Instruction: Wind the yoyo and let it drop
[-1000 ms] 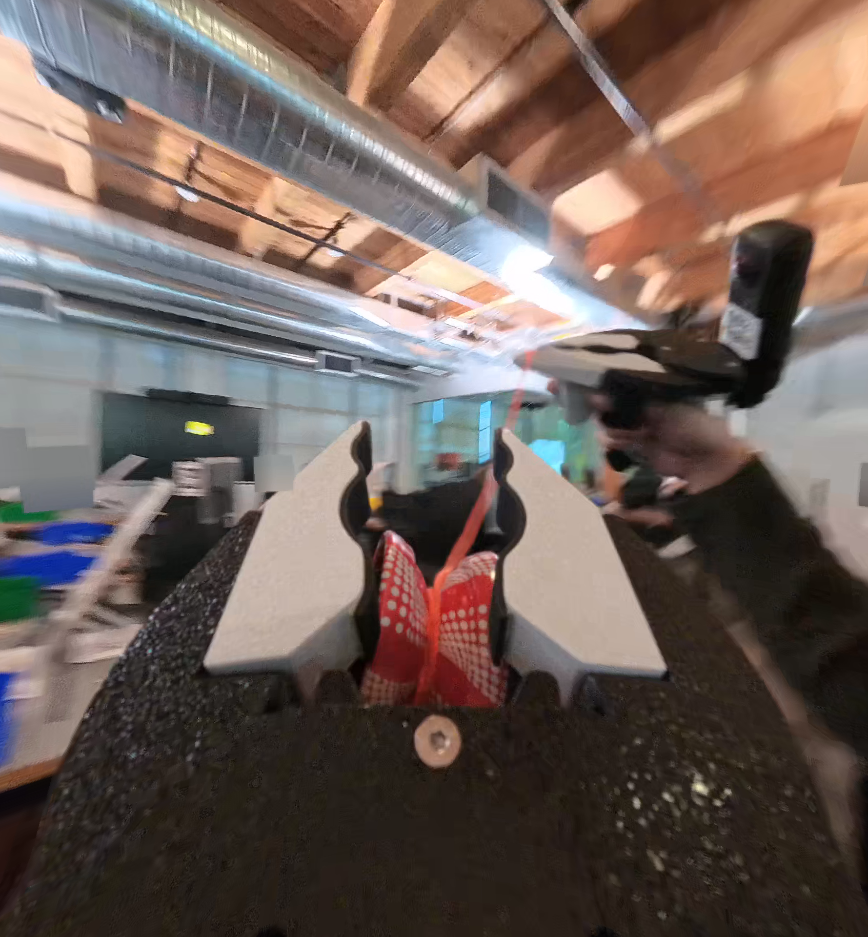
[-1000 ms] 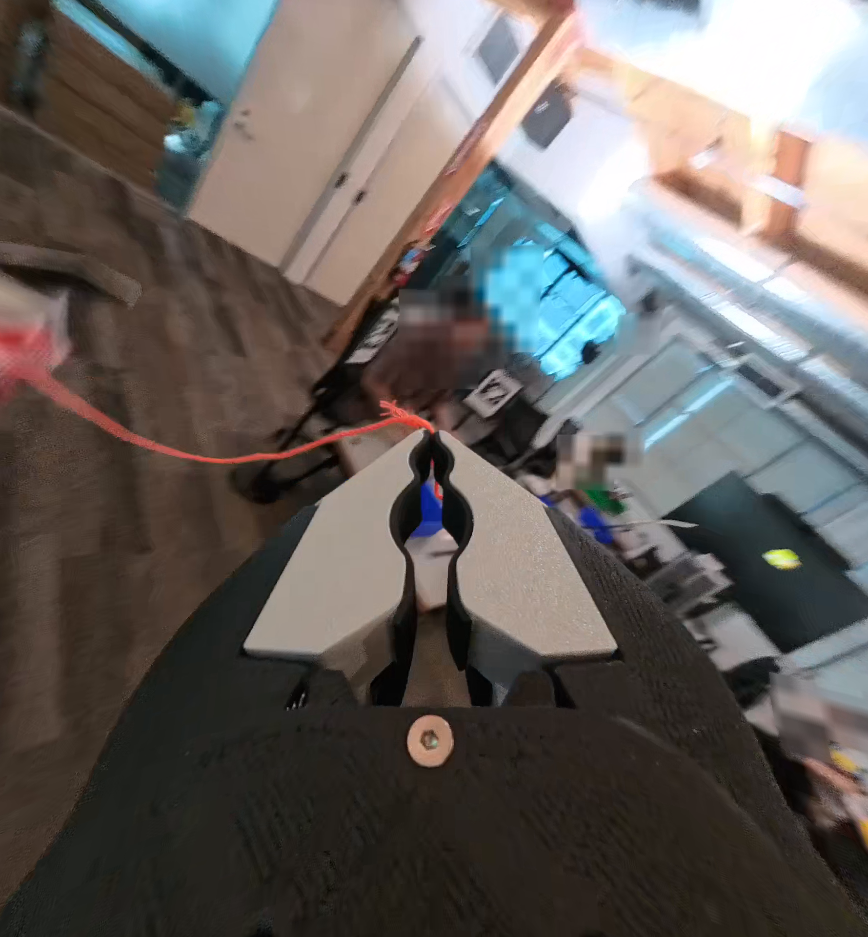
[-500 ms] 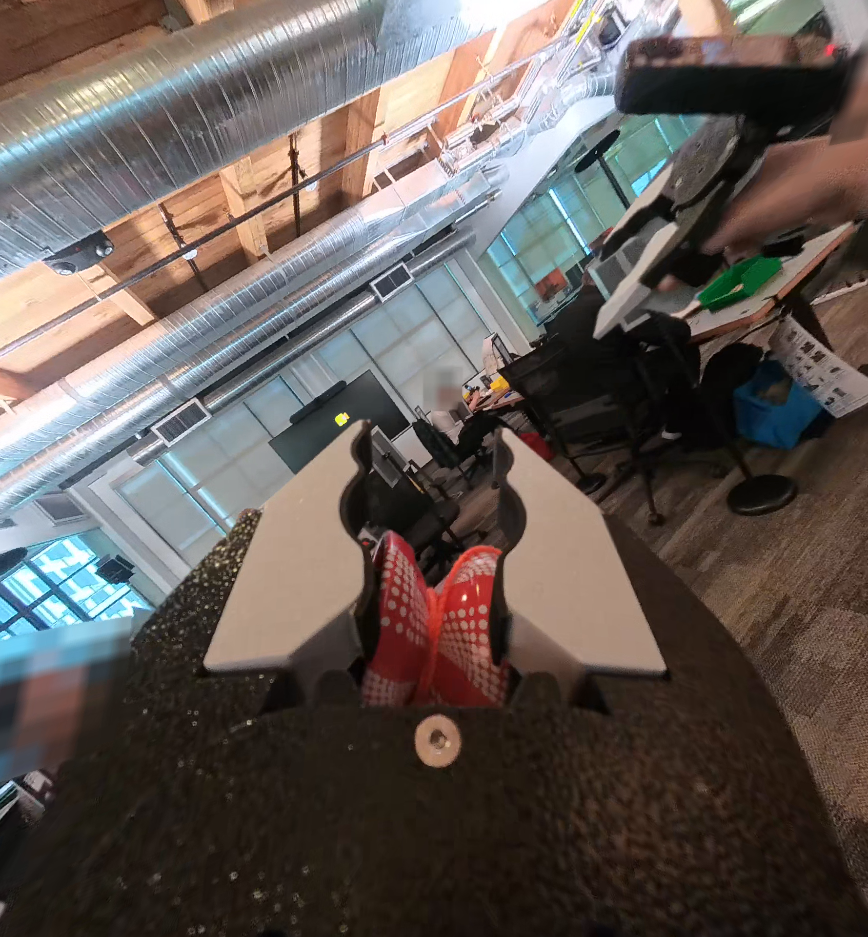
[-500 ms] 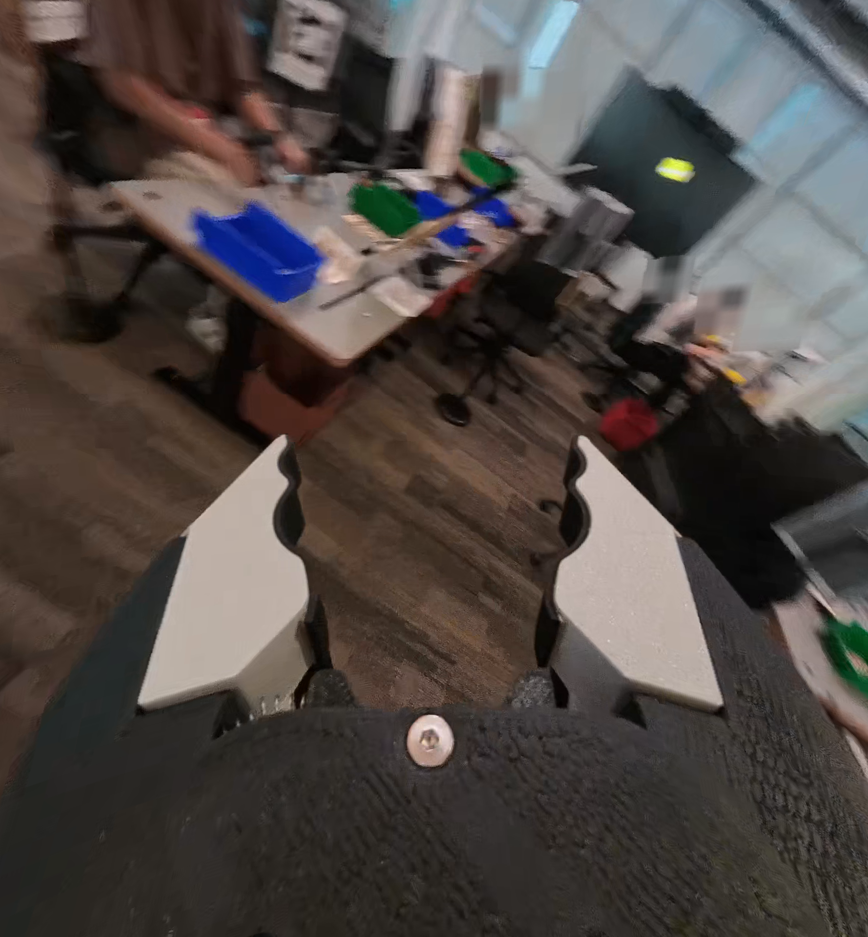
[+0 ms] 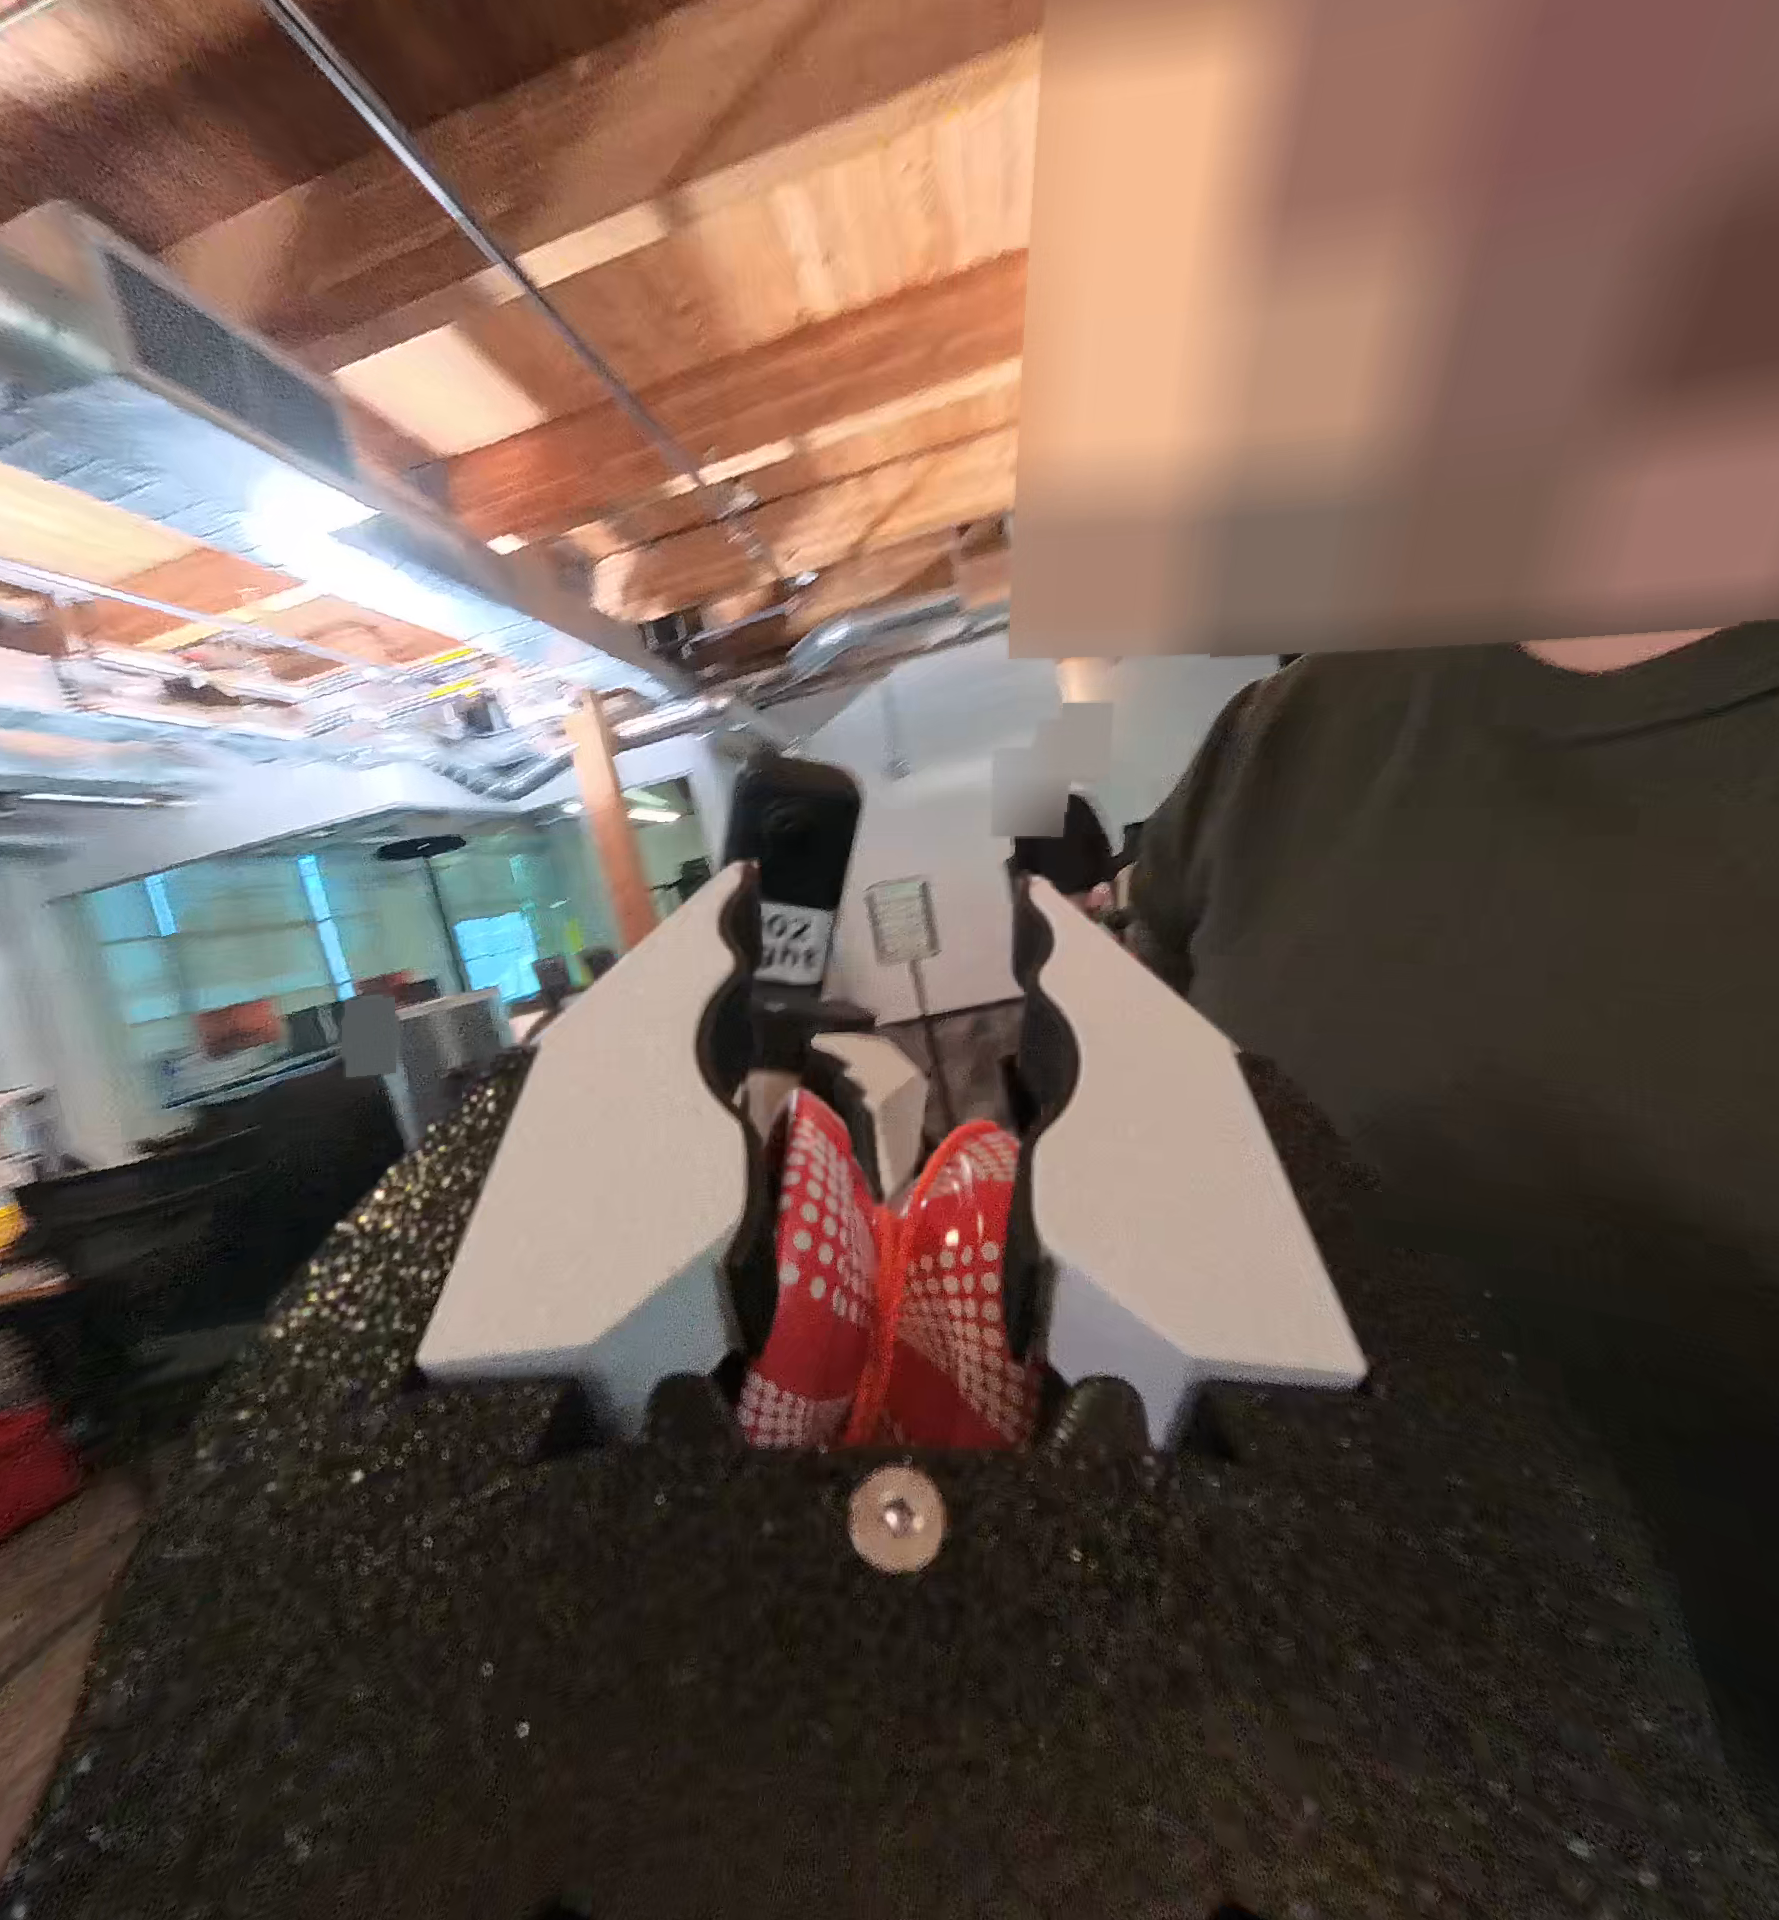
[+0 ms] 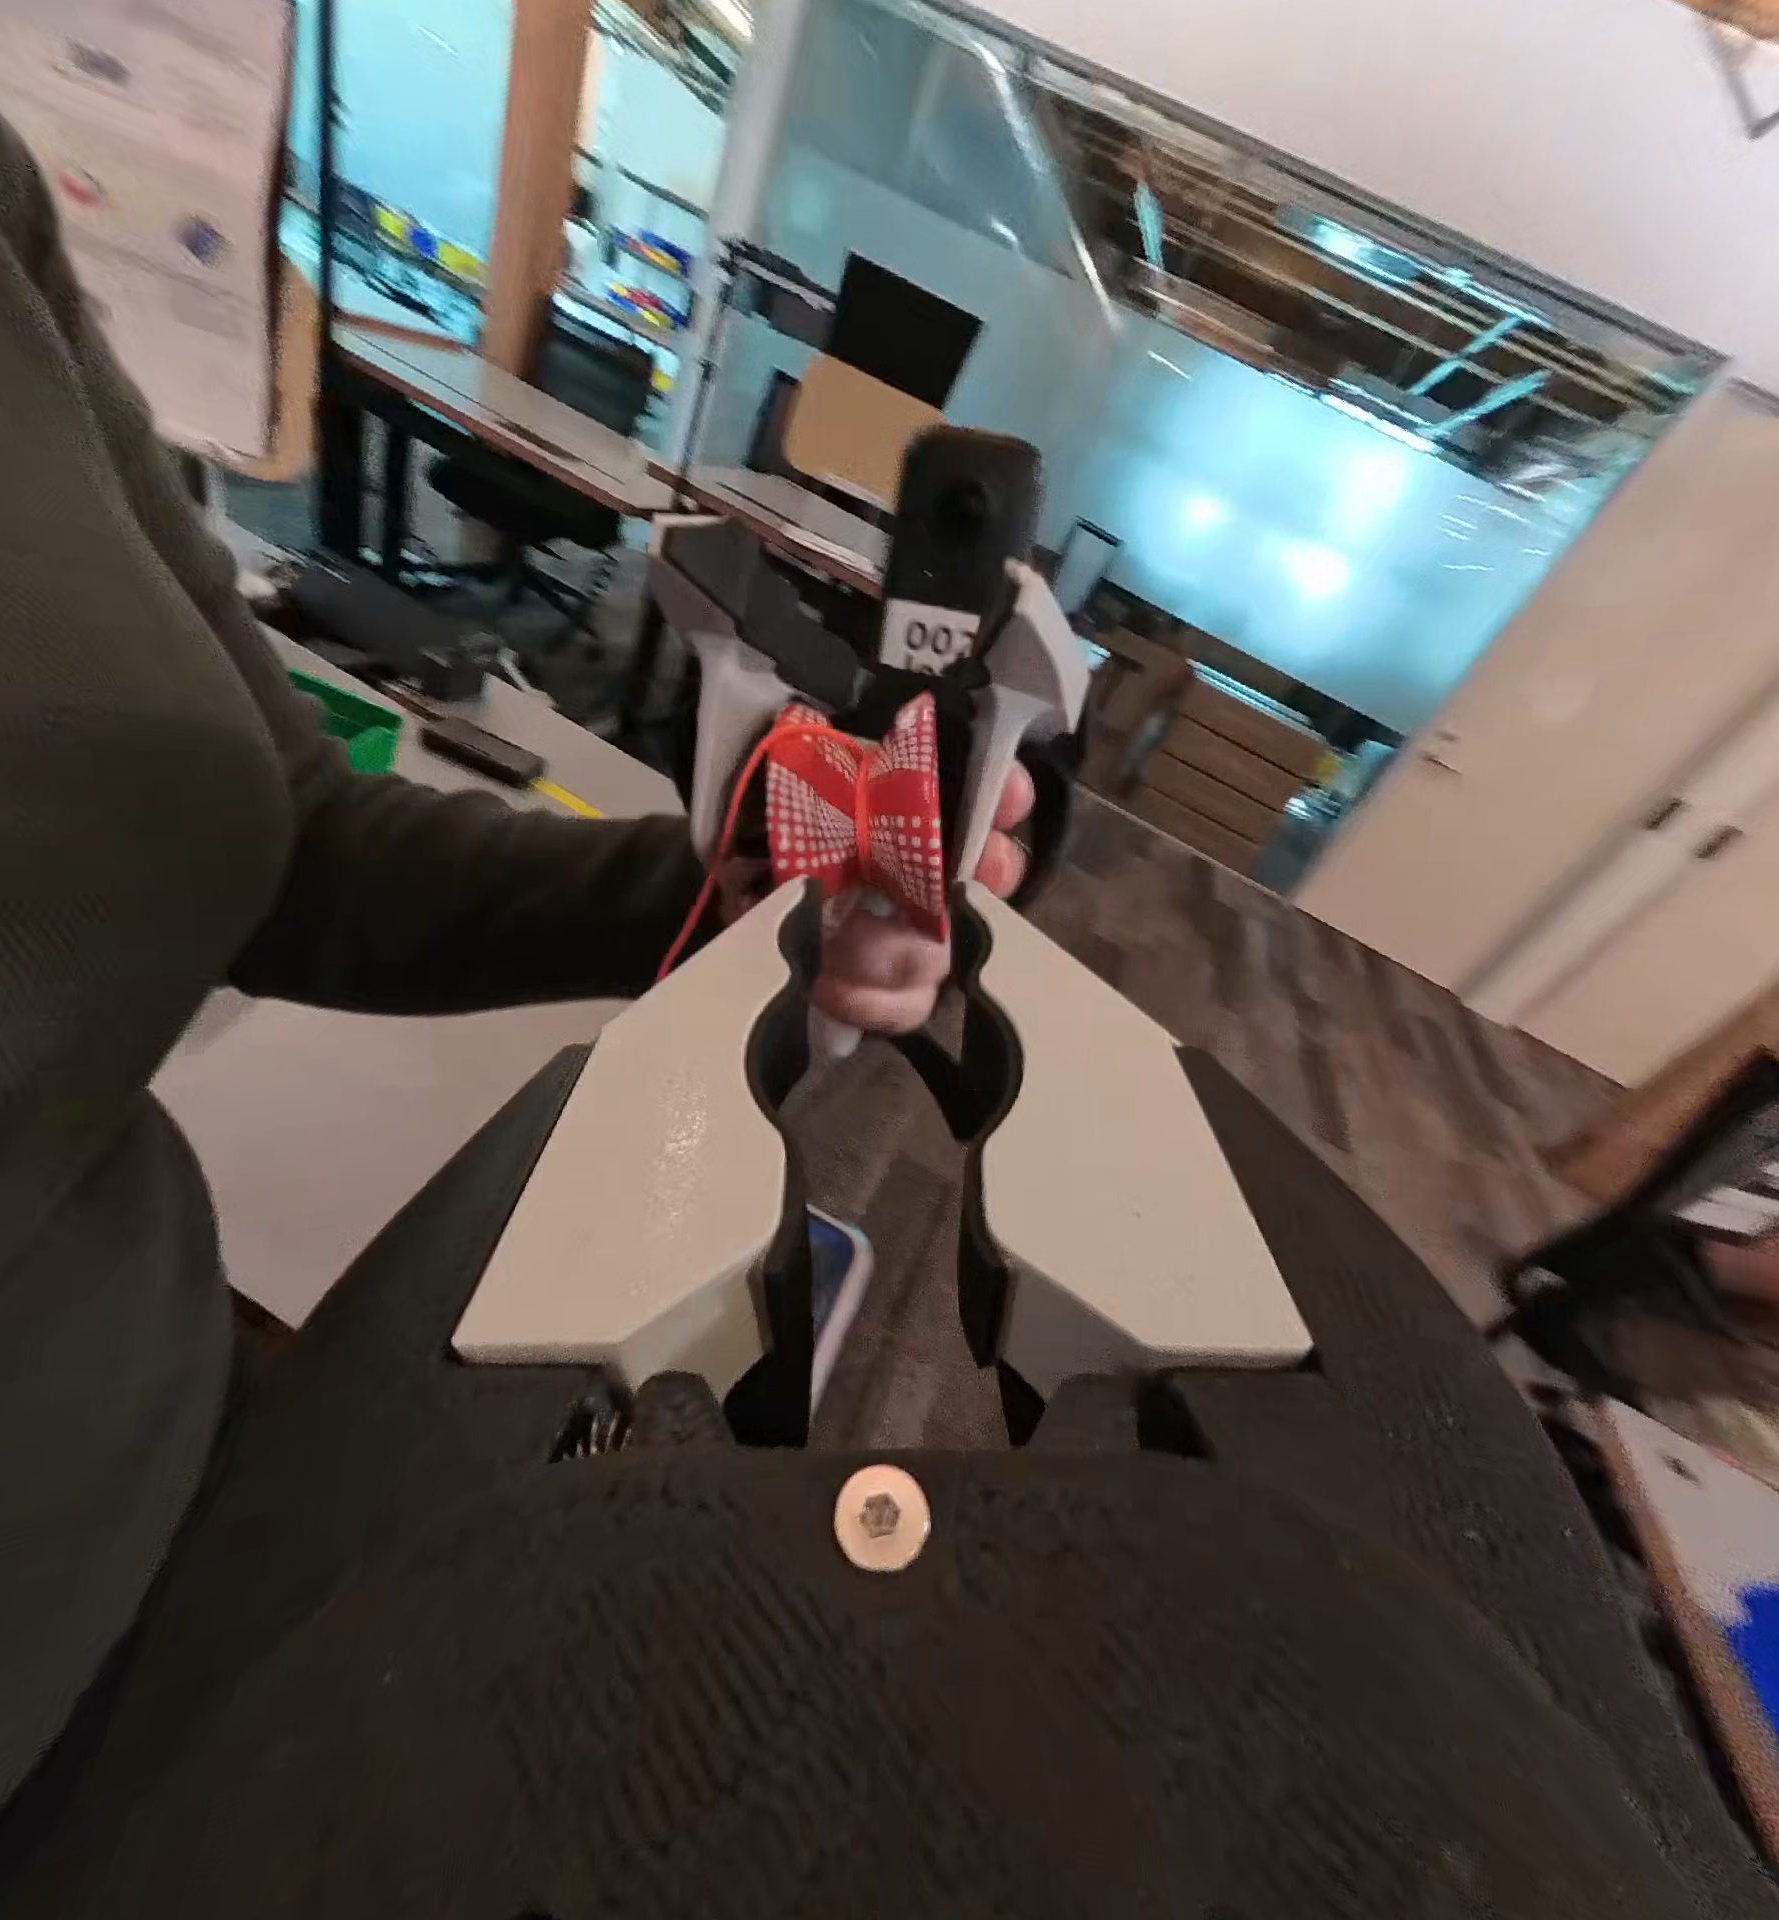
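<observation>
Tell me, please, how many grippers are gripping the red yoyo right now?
1. The left gripper is shut on the dotted red yoyo, which sits between its fingers. The right gripper faces it with jaws apart and empty, just short of the yoyo.

In the left wrist view the lower part of the red yoyo [image 5: 890, 1288] sinks out of sight behind the left gripper [image 5: 880, 935] body at lower centre, and the string [image 5: 880, 1340] vanishes there too. The ceiling at upper left is smeared by motion blur. In the right wrist view the string [image 6: 719, 862] end disappears behind the right gripper [image 6: 880, 914] finger at centre
</observation>
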The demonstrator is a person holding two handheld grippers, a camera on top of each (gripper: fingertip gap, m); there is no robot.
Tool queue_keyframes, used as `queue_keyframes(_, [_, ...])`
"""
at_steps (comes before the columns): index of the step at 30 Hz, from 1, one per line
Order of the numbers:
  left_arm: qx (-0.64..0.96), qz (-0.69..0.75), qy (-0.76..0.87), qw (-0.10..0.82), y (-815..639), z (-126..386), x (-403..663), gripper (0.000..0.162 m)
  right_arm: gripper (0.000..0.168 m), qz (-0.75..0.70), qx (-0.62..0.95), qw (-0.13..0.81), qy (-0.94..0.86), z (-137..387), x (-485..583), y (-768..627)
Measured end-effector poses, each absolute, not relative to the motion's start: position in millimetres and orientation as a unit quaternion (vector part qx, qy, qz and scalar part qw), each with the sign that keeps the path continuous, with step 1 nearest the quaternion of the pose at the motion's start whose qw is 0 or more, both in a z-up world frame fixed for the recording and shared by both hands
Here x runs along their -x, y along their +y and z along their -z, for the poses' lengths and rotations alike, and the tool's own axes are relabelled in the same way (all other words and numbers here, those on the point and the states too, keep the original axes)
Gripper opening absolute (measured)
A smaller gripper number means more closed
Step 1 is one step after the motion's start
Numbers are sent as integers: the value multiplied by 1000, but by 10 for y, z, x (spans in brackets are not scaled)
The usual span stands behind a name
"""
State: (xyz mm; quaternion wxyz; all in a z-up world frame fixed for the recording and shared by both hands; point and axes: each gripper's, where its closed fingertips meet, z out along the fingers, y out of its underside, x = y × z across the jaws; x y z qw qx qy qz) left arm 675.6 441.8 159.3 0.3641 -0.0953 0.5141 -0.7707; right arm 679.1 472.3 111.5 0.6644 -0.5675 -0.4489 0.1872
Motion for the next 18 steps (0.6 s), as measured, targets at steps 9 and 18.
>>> queue_keyframes(9, [122,810,421,389,4633,-1668,-6792,49,32,-166,506,723,-441,-1164,-6768,4728])
queue_keyframes(18, [175,770,345,508,4880,-1615,-6923,47,12,-9,505,732,-457,-1034,-6727,4940])
